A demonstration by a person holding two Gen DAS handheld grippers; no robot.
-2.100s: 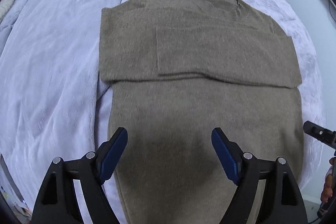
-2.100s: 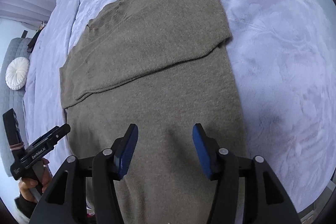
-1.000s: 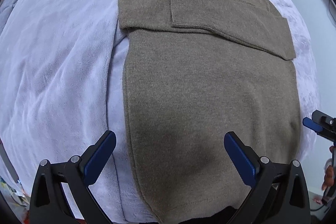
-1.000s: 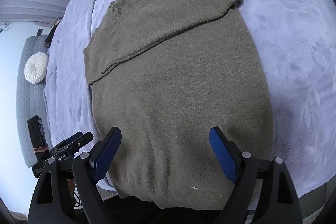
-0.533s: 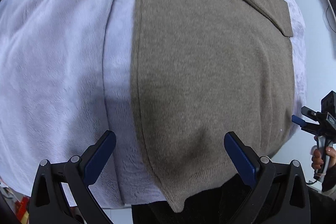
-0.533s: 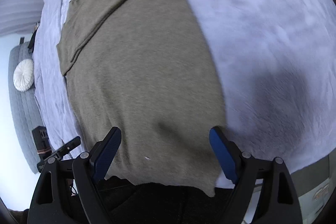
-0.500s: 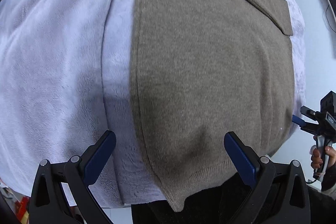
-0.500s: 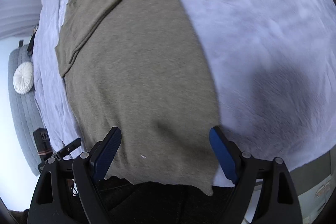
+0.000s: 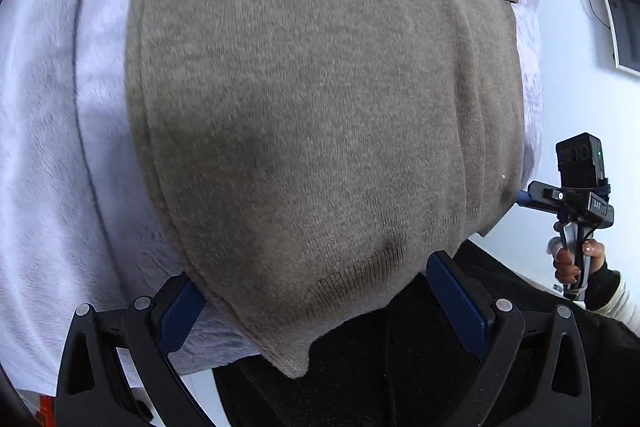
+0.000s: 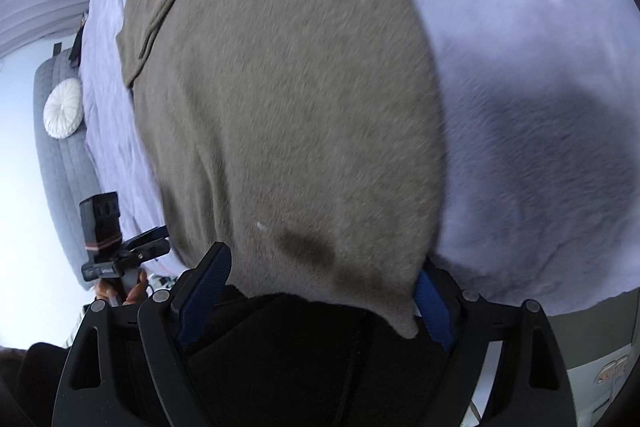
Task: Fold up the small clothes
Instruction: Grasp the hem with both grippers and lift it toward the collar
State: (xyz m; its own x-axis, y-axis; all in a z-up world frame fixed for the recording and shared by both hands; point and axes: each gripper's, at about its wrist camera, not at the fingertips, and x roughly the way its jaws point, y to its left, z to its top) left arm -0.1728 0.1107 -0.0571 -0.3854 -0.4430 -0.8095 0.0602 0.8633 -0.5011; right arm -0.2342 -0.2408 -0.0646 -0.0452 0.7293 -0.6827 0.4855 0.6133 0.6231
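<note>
My left tongs (image 9: 316, 301) gape wide around the near left corner of the sweater's (image 9: 320, 99) hem, and my right tongs (image 10: 322, 291) gape just as wide around the right corner. The sweater lies flat on the bed (image 10: 520, 67), sleeves folded across the chest, hem hanging over the edge. I judge the risk is closing on the top layer alone, or catching the bedcover, so the fold would lift crooked or drag.

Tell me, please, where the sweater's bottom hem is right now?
In both wrist views the sweater's bottom hem hangs over the bed's near edge, between each open gripper's fingers.
</note>
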